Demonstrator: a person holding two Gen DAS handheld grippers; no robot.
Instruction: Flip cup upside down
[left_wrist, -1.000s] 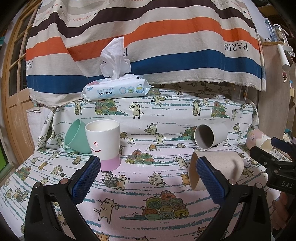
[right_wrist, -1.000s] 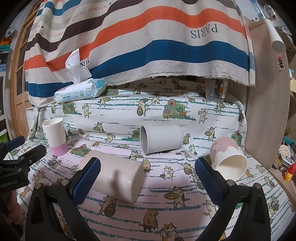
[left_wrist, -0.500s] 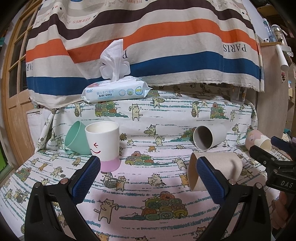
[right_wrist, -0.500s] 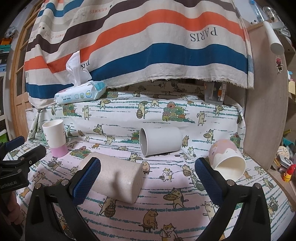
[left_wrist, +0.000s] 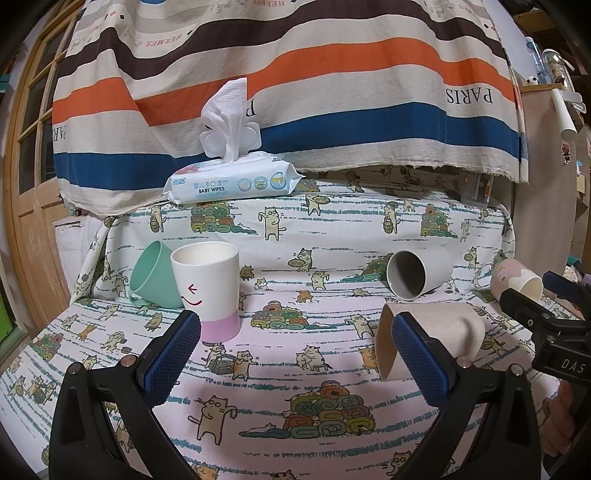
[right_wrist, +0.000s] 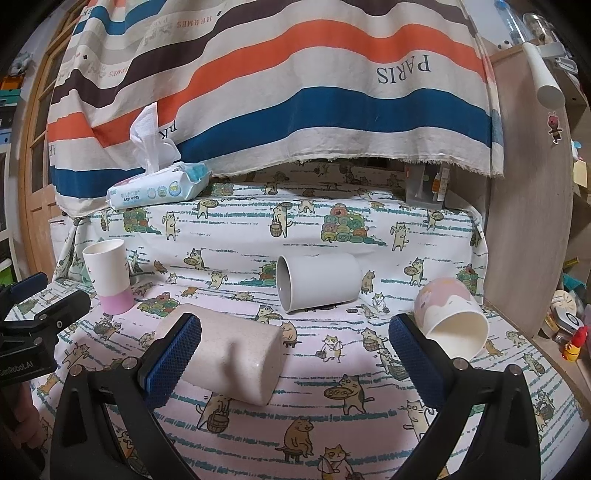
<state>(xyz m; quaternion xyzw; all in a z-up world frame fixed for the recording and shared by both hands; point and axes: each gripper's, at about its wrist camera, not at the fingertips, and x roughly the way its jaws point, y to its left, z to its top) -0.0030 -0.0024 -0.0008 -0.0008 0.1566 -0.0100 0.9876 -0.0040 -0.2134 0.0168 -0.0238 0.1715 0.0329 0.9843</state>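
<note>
A white cup with a pink base and a red smile (left_wrist: 207, 288) stands upright at the left, also in the right wrist view (right_wrist: 109, 275). A mint cup (left_wrist: 151, 275) leans behind it. A beige speckled cup (left_wrist: 436, 338) (right_wrist: 236, 358), a grey-white cup (left_wrist: 419, 273) (right_wrist: 317, 282) and a pink-and-cream cup (left_wrist: 517, 282) (right_wrist: 448, 317) lie on their sides. My left gripper (left_wrist: 295, 358) is open and empty above the cloth. My right gripper (right_wrist: 295, 358) is open and empty, with the beige cup just beyond its left finger.
A pack of baby wipes (left_wrist: 232, 182) sits on a raised ledge at the back under a striped cloth (left_wrist: 295, 85). The cat-print cloth (left_wrist: 295, 369) covers the table. A wooden panel (right_wrist: 532, 221) stands at the right, a door (left_wrist: 33, 184) at the left.
Both views have drifted slightly, the scene sitting a little lower and farther. No cup has moved and both grippers stay open.
</note>
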